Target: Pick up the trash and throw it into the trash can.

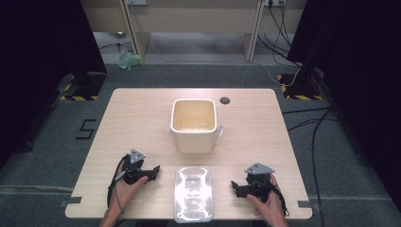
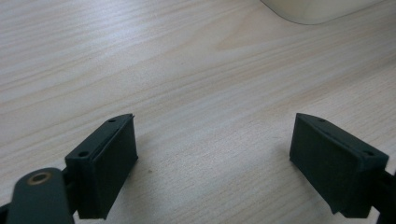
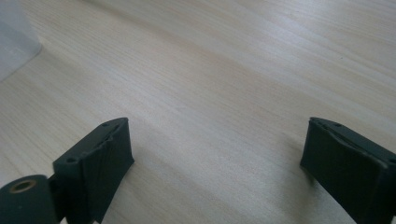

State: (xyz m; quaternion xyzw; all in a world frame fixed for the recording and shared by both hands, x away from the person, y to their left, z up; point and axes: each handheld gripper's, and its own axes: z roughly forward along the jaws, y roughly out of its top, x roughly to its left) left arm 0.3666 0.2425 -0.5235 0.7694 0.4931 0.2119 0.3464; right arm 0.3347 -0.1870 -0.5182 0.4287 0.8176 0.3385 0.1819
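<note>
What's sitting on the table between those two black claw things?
A clear plastic lid lies between the left gripper and right gripper, touching neither, as the high view shows.

Overhead view; claw cameras near tabletop

Both hands come in from the near edge, each wrapped around its own tool. The left gripper sits at the near left, pointing right toward the middle, and its own view shows the jaws spread wide with nothing between them. The right gripper sits at the near right, pointing left, jaws just as wide apart. Both grippers sit low and level, facing each other, well apart.
</note>
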